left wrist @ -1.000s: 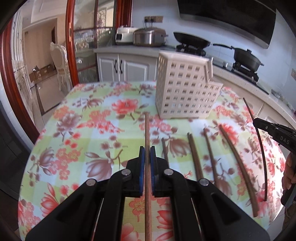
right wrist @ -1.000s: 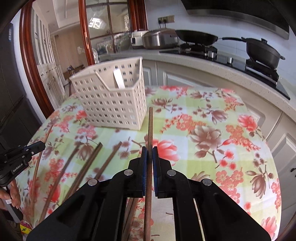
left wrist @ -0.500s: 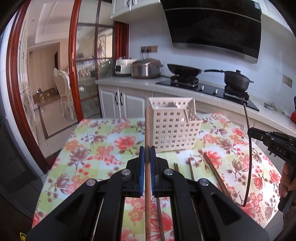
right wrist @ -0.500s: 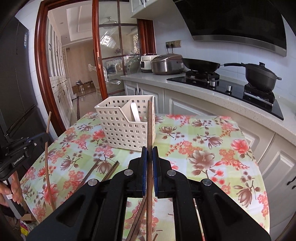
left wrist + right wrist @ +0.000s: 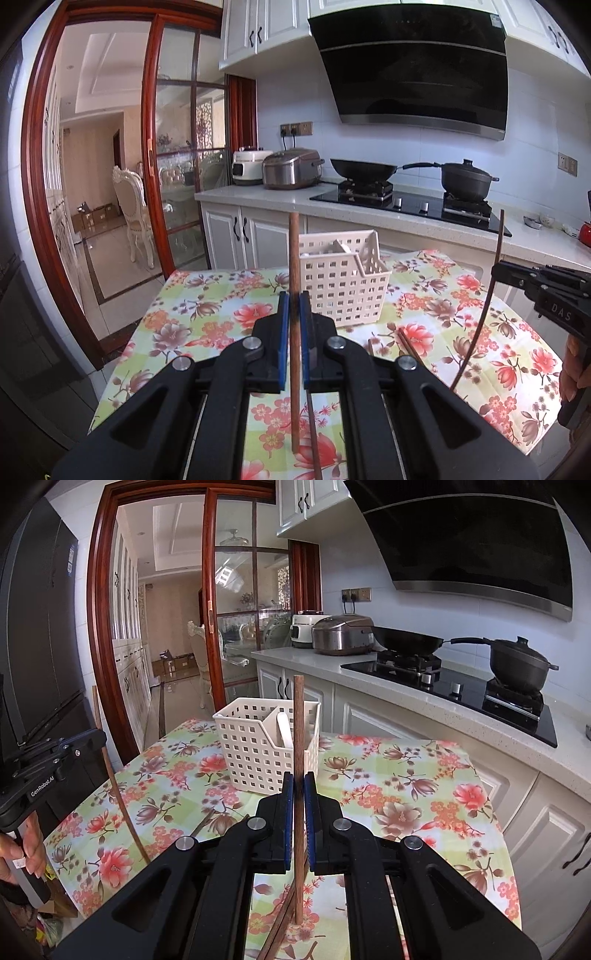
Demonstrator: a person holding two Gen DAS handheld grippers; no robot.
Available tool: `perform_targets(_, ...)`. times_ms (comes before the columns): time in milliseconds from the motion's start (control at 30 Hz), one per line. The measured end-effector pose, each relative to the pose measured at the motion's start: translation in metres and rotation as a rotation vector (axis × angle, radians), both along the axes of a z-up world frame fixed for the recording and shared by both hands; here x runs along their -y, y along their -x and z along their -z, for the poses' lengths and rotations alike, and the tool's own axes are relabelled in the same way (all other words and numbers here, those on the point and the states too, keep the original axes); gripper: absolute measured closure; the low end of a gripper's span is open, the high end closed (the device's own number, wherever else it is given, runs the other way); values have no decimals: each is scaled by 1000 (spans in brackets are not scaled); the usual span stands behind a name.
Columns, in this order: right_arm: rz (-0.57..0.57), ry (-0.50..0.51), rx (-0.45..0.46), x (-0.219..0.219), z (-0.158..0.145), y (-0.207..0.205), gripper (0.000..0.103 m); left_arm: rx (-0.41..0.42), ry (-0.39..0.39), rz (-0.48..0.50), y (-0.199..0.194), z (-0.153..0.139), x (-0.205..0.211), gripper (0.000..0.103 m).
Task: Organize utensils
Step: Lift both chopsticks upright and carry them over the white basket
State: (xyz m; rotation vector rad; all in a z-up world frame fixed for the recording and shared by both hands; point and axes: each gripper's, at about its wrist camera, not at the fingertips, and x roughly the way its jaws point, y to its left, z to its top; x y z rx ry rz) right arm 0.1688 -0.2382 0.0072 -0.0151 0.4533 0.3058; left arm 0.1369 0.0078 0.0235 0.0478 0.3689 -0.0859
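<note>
Two grippers each clamp one upright chopstick: left gripper [image 5: 291, 325] on a brown chopstick [image 5: 294, 258], right gripper [image 5: 300, 805] on another [image 5: 299, 731]. Several chopsticks [image 5: 406, 341] remain on the tablecloth; basket [image 5: 343, 284], frame centre, holds only a white utensil [image 5: 284, 729].

Brown chopstick [image 5: 294, 332], cream basket [image 5: 347, 288], floral green-and-red tablecloth [image 5: 207, 317], blue-padded jaws

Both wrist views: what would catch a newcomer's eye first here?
Each tool is shut on a brown chopstick held upright: the left tool on the left chopstick, the right tool on the right chopstick. Behind them a white perforated utensil basket stands on the floral tablecloth, a pale utensil in one compartment. More chopsticks lie on the cloth below.
</note>
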Motion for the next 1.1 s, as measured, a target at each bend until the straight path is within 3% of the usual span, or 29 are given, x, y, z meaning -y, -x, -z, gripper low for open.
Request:
perform_targets(533, -37, 27, 73, -18, -16, -11, 96, 68, 7, 23, -8, -17, 12, 97)
perform_targets(800, -49, 30, 119, -27, -45, -42, 96, 130, 13, 61, -31, -60, 18, 97)
perform_targets(1100, -51, 16, 139, -36, -81, -90, 96, 165, -1, 99, -86, -114, 37, 97)
